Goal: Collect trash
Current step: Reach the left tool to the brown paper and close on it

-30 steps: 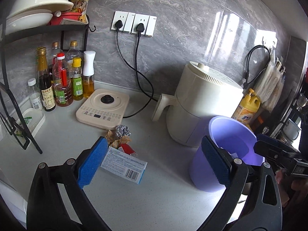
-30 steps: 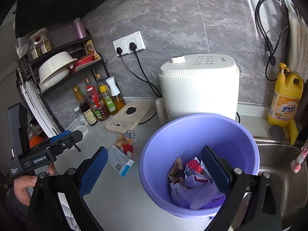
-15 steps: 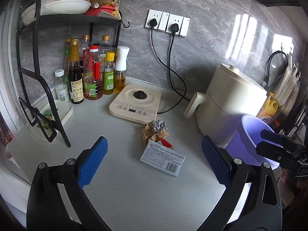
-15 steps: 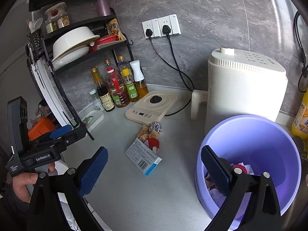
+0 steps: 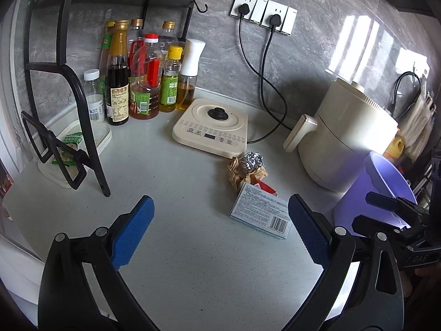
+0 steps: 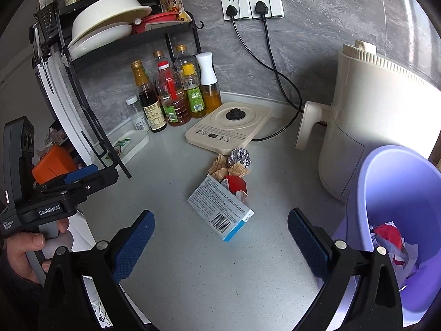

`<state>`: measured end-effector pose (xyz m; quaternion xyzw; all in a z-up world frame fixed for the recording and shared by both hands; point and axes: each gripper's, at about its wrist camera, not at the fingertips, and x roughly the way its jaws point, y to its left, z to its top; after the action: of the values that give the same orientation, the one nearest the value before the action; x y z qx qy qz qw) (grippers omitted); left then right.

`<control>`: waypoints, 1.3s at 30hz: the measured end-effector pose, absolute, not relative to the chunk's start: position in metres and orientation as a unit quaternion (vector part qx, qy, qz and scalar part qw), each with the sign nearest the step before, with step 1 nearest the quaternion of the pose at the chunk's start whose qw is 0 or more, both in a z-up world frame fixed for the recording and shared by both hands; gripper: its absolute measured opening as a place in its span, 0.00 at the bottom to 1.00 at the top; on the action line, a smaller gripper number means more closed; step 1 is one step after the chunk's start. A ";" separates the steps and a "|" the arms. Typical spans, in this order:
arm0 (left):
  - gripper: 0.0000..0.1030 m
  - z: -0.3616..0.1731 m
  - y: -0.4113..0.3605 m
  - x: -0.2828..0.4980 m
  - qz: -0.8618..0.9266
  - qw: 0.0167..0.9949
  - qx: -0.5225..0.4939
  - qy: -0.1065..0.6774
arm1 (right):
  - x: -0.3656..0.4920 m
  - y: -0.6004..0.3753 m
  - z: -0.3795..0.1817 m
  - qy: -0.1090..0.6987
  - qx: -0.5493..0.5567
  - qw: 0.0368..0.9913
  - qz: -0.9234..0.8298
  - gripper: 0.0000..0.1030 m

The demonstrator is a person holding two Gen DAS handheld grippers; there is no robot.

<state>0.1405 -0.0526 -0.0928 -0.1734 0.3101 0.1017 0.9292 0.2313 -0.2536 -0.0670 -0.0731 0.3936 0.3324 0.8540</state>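
My left gripper (image 5: 220, 231) hangs above the worktop (image 5: 193, 262) with its blue-padded fingers (image 5: 132, 231) spread wide and nothing between them. My right gripper (image 6: 220, 245) is the same, fingers (image 6: 308, 242) far apart and empty. In the right wrist view my left hand (image 6: 24, 251) wraps the black handle of the left gripper, thumb on the front.

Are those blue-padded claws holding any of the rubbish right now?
No. The left gripper and right gripper are both open and empty; the box lies untouched on the counter.
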 end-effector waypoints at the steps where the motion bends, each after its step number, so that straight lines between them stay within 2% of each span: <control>1: 0.94 -0.097 -0.049 0.143 0.100 0.928 -0.173 0.313 | 0.232 -0.252 -0.071 0.398 -0.070 0.854 0.327 0.92; 9: 0.93 -0.121 -0.028 0.175 0.049 0.922 -0.173 0.343 | 0.248 -0.240 -0.105 0.439 -0.049 0.853 0.277 0.82; 12: 0.91 -0.127 -0.027 0.187 0.023 0.922 -0.167 0.349 | 0.257 -0.237 -0.115 0.456 -0.036 0.849 0.265 0.72; 13: 0.89 -0.128 -0.026 0.191 0.015 0.921 -0.167 0.350 | 0.260 -0.236 -0.118 0.462 -0.032 0.847 0.261 0.69; 18: 0.74 -0.138 -0.022 0.217 -0.027 0.911 -0.184 0.368 | 0.268 -0.232 -0.124 0.471 -0.031 0.848 0.239 0.67; 25: 0.53 -0.153 -0.022 0.257 -0.065 0.897 -0.196 0.392 | 0.278 -0.230 -0.127 0.479 -0.021 0.849 0.222 0.53; 27: 0.50 -0.155 -0.023 0.266 -0.073 0.895 -0.196 0.394 | 0.282 -0.229 -0.128 0.480 -0.018 0.849 0.219 0.52; 31: 0.38 -0.162 -0.020 0.286 -0.089 0.888 -0.198 0.404 | 0.294 -0.225 -0.128 0.482 -0.013 0.849 0.216 0.49; 39: 0.34 -0.187 -0.007 0.322 -0.089 0.873 -0.229 0.422 | 0.327 -0.203 -0.130 0.488 -0.033 0.843 0.224 0.49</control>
<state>0.3221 -0.0073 -0.1869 -0.2287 0.4222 -0.0894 0.8726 0.3272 -0.2034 -0.1303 -0.0331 0.4884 0.2242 0.8427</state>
